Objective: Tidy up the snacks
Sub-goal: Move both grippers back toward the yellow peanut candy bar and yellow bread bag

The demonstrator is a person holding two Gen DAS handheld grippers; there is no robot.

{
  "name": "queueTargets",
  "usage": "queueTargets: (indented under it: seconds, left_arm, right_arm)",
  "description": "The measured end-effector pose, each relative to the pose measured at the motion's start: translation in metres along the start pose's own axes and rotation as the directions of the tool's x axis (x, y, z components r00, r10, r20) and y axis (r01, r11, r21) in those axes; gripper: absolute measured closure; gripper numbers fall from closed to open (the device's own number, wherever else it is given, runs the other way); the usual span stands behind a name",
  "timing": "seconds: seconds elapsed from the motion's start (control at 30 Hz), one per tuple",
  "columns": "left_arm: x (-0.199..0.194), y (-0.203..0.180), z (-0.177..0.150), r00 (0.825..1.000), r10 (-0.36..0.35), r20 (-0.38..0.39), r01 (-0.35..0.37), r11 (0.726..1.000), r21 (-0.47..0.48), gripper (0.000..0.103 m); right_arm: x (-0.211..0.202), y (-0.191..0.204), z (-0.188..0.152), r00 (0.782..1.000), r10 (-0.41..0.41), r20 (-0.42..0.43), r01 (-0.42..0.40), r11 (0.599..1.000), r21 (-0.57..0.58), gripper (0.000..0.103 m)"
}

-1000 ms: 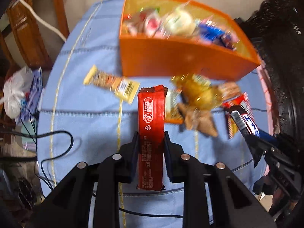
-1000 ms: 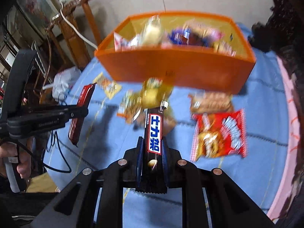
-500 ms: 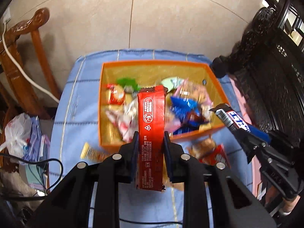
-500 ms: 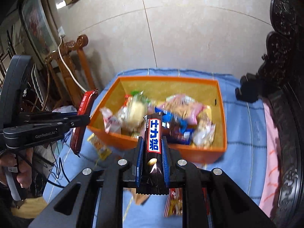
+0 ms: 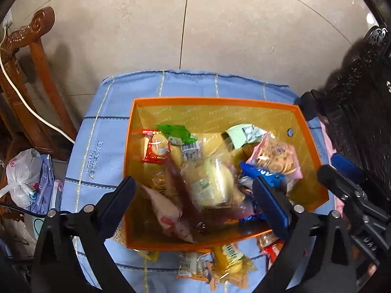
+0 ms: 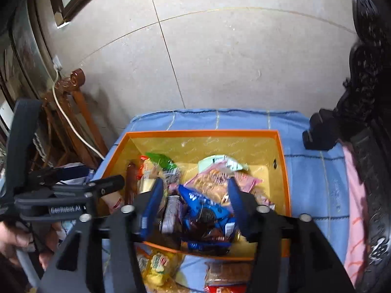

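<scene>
Left wrist view: the left gripper (image 5: 193, 197) hangs over the orange box (image 5: 306, 131) with its jaws spread wide and nothing between them. The box sits on a blue cloth (image 5: 97, 151) and is filled with wrapped snacks. A red bar (image 5: 182, 190), blurred, lies in the box between the jaws, running from 11 o'clock to 5 o'clock. At 1 o'clock of it lies a clear pack of yellow cakes (image 5: 215, 183); a pink cookie pack (image 5: 276, 156) sits at 3 o'clock in the box, touching a blue pack (image 5: 259, 173). A green wrapper (image 5: 174, 131) and a red-edged biscuit pack (image 5: 155, 149) lie toward 10 o'clock. Outside the box, at 6 o'clock, loose snacks (image 5: 229, 261) rest on the cloth against the near wall. The right gripper (image 5: 352, 195) shows at 3 o'clock of the frame.

Right wrist view: the right gripper (image 6: 194, 210) is likewise spread wide and empty above the box (image 6: 284, 171). Below the jaws lie the blue pack (image 6: 207, 210) and a dark bar (image 6: 171, 210), blurred, just at its 9 o'clock. The left gripper (image 6: 111, 185) reaches in from 9 o'clock over the box's left wall. A wooden chair (image 6: 73, 112) stands at 10 o'clock beside the cloth (image 6: 317, 175).
</scene>
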State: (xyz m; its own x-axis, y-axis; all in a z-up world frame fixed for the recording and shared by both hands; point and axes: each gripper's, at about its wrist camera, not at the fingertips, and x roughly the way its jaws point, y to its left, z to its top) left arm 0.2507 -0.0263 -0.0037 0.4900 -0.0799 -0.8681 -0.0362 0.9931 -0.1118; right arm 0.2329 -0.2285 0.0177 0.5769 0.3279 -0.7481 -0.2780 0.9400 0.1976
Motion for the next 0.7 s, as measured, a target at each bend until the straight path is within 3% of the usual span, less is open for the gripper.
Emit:
queueTargets:
  seconds: [0.17, 0.4, 0.5, 0.7]
  left_arm:
    - [0.005, 0.010, -0.011, 0.999, 0.016, -0.050, -0.017, 1.000, -0.011, 0.009]
    - [-0.009, 0.012, -0.030, 0.998, 0.034, -0.054, -0.034, 0.999, 0.001, 0.009]
    - [-0.018, 0.016, -0.044, 0.997, 0.049, -0.054, -0.049, 0.999, 0.007, 0.009]
    - [-0.019, 0.033, -0.086, 0.992, 0.082, -0.098, -0.082, 0.997, 0.002, 0.009]
  right_arm:
    - [-0.007, -0.012, -0.019, 0.999, -0.006, -0.046, 0.007, 1.000, 0.016, 0.043]
    - [-0.024, -0.031, -0.052, 0.996, -0.018, -0.084, 0.024, 0.997, 0.072, 0.035]
    - [-0.030, -0.038, -0.072, 0.994, -0.039, -0.106, 0.049, 0.994, 0.093, 0.029]
    - [-0.027, -0.054, -0.121, 0.976, -0.043, -0.213, 0.076, 0.986, 0.149, 0.028]
